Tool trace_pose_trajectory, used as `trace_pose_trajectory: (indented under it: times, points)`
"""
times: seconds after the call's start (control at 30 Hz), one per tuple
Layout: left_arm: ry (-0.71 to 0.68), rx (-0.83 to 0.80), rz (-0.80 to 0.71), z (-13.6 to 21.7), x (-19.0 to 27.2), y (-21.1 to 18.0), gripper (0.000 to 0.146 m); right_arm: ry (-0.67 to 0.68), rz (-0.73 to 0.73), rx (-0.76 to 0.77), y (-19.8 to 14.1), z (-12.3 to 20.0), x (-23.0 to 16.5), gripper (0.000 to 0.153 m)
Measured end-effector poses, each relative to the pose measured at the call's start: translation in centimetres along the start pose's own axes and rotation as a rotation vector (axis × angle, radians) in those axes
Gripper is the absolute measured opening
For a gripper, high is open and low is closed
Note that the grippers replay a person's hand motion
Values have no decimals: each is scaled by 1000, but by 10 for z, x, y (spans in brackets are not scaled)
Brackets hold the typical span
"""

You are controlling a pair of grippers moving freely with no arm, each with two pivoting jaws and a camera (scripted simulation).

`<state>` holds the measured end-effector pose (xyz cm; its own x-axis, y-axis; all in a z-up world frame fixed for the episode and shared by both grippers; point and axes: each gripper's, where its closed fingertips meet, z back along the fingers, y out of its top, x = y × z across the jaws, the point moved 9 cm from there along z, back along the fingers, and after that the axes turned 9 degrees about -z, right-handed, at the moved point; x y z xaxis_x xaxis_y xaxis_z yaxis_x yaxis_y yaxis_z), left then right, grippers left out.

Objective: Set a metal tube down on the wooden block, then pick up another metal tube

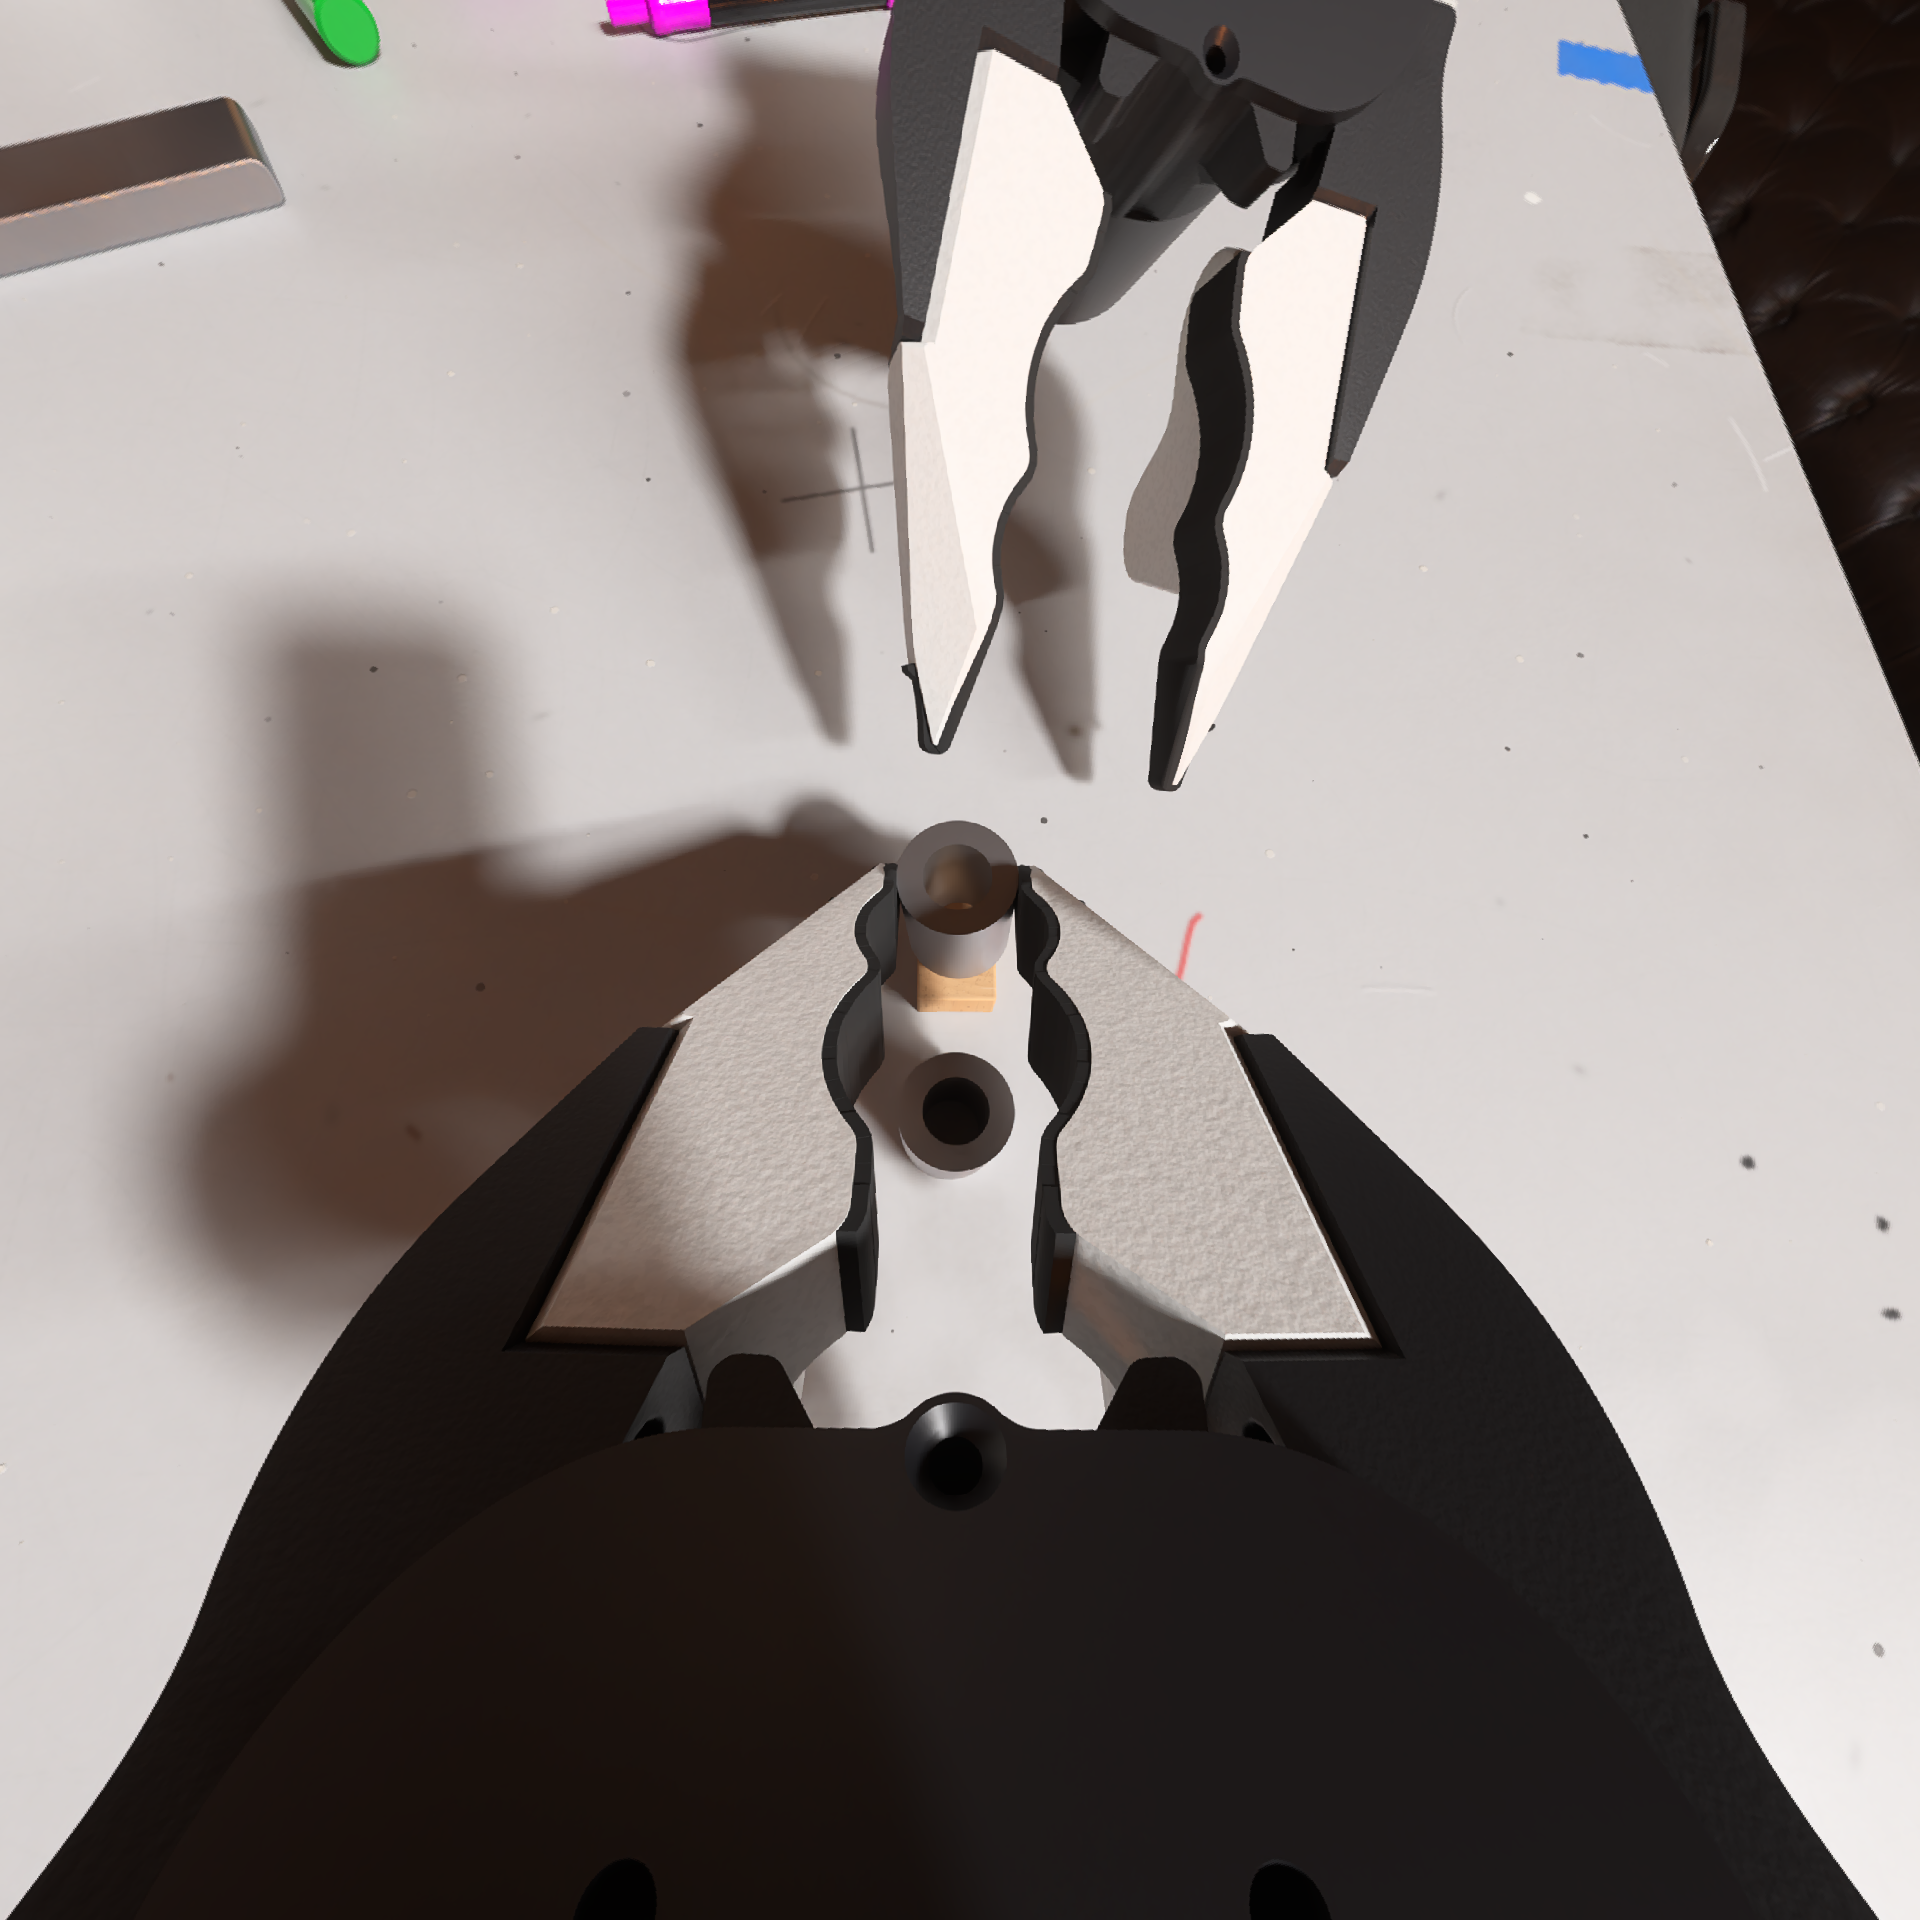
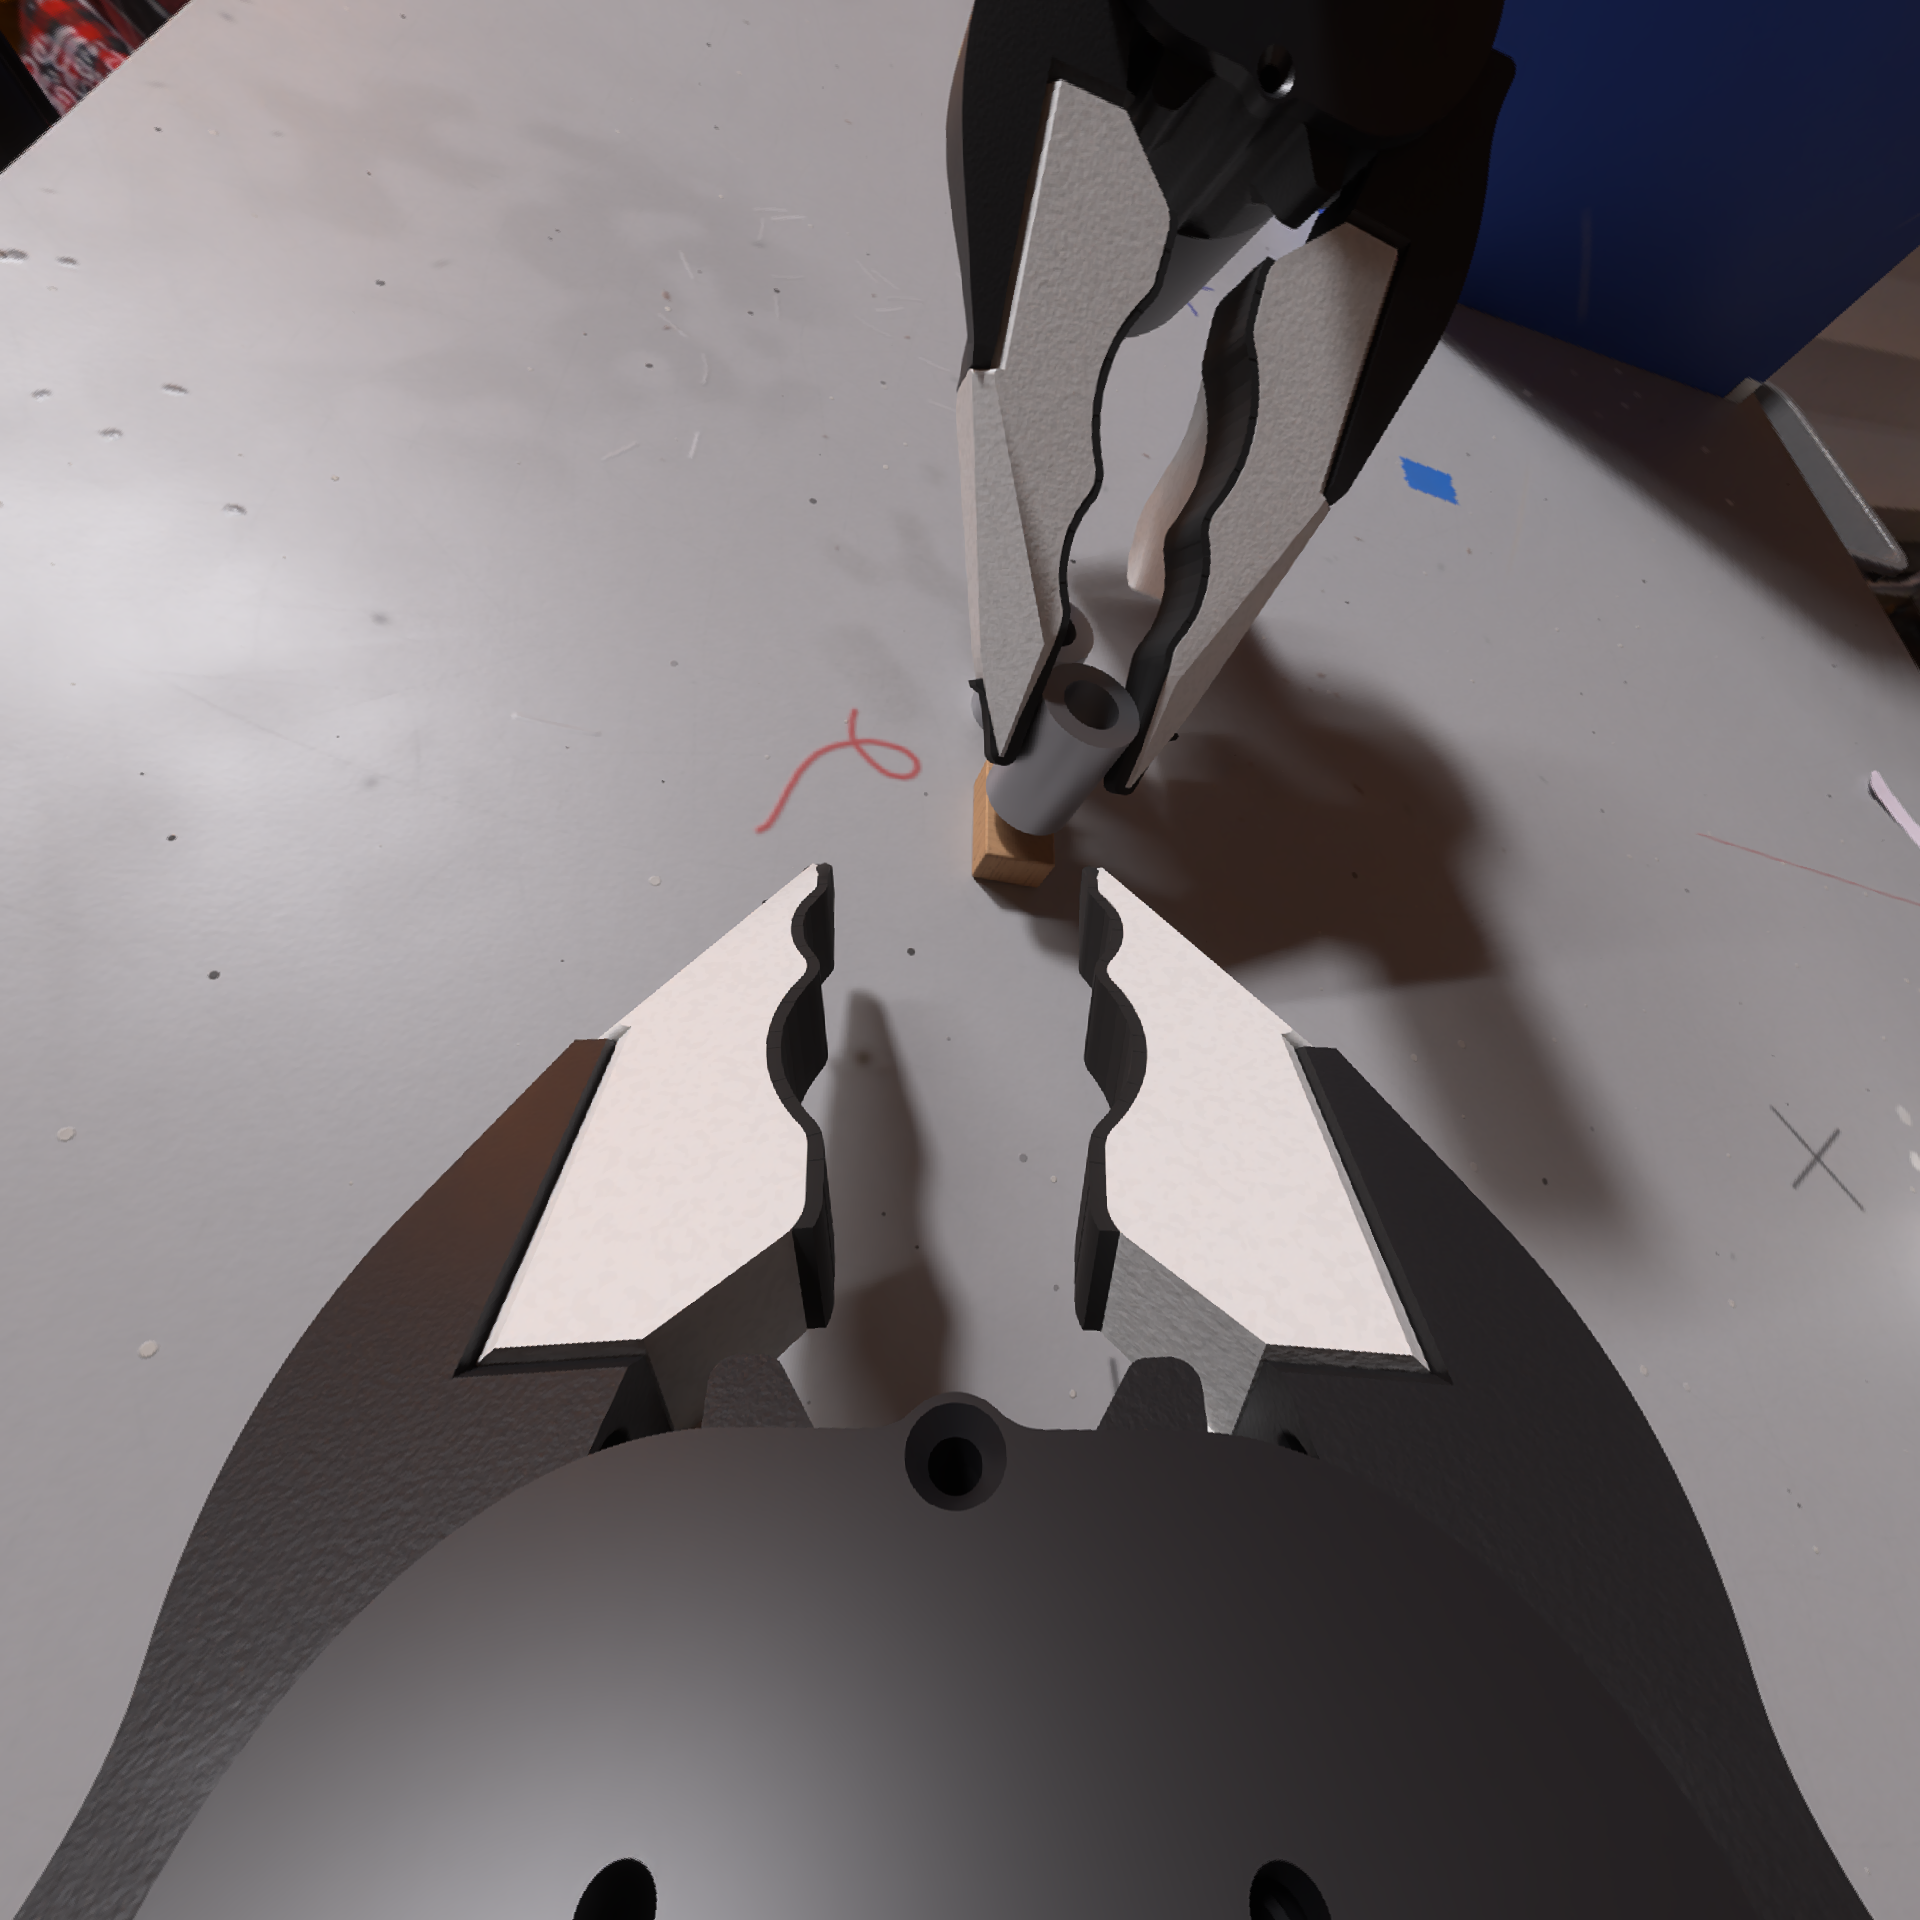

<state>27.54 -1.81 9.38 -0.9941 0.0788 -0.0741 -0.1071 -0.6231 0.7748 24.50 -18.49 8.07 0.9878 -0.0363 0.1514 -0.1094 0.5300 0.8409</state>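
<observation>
Landmark: block point(image 1: 957, 987), a small wooden piece on the grey worktop point(image 1: 416, 520).

1. Left tool point(image 1: 956, 883). Fingertips pinch a short grey metal tube point(image 1: 957, 904) by its sides, directly above the block. In the right wrist view the tube point(image 2: 1060, 764) leans, bore tipped up, its lower end touching or just over the block's point(image 2: 1013, 847) top; which, cannot be told.

2. Second tube point(image 1: 956, 1117). Stands upright on the worktop just on the near side of the block, seen between the left tool's fingers, apart from both of them. Untouched.

3. Right tool point(image 2: 956, 883). Jaws apart, empty, tips near the block on the side opposite the second tube. From the left wrist view it point(image 1: 1049, 764) hovers beyond the block, pointing down at the worktop.

4. Far items, well beyond the block: metal bar point(image 1: 135, 177), green marker point(image 1: 343, 26), magenta item point(image 1: 665, 12), blue tape point(image 1: 1605, 64). Not part of the task.

Step in hand, judged: setting the first tube on the block. To do it well, bring the tube upright so its end sits flat, centre it on the small top, lower until it bears, then part the fingers evenly and lift straight away. The block is narrow; a tilted release likely rolls the tube off toward the second one.
</observation>
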Motion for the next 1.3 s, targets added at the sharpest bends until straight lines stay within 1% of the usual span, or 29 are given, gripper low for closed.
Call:
trace_pose_trajectory:
  times: [0.37,0.83,1.3]
  points:
    - [-9,3,22,-2,1,-2,22,8,16,-28,-3,-6,-4,46]
    - [2,-15,10,-2,3,-2,22,2,48,-36,-1,-11,-8,45]
    - [24,-40,-3,-3,4,-1,22,16,-4,-61,-1,-11,-7,44]
